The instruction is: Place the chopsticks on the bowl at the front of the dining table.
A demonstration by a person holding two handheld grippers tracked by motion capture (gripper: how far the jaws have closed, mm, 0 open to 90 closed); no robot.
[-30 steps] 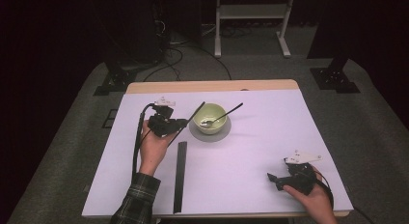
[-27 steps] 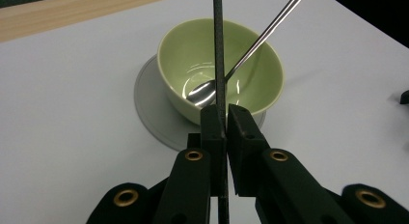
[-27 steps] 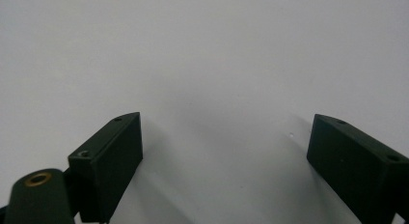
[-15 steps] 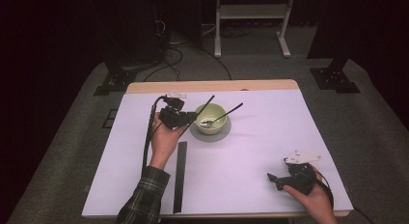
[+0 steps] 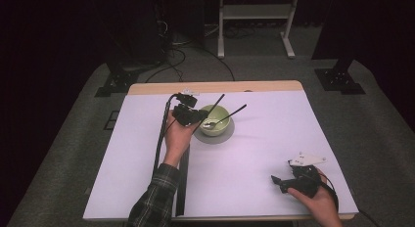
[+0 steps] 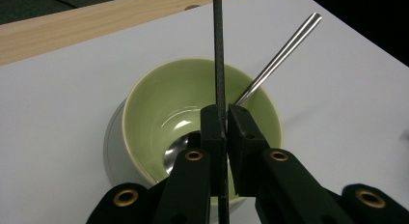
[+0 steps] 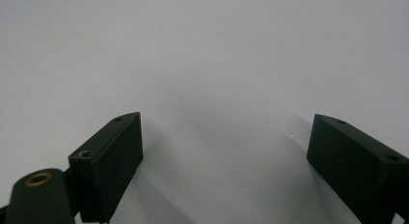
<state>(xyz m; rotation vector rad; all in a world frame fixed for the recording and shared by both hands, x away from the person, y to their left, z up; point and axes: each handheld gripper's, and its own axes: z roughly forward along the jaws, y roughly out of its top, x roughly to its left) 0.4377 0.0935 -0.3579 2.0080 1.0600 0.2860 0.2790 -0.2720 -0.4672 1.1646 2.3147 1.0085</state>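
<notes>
A pale green bowl (image 5: 216, 119) (image 6: 164, 103) stands on a grey saucer (image 5: 222, 138) (image 6: 112, 137) near the far middle of the white table. A metal spoon (image 5: 230, 114) (image 6: 284, 45) lies in it, its handle sticking out to the right. My left gripper (image 5: 189, 114) (image 6: 224, 114) is at the bowl's left rim, shut on a thin black rod (image 5: 214, 103) (image 6: 217, 40) that slants over the bowl. My right gripper (image 5: 279, 184) (image 7: 226, 151) rests at the table's near right, jaws wide apart with bare table between them.
A long black strip (image 5: 182, 188) lies on the white table top (image 5: 274, 139) beside the left forearm, running toward the near edge. A wooden edge (image 5: 215, 86) borders the far side. Stands and cables sit on the floor beyond.
My left hand has carried the black rod to the right, from left of the bowl to over its rim. The right hand has stayed put.
</notes>
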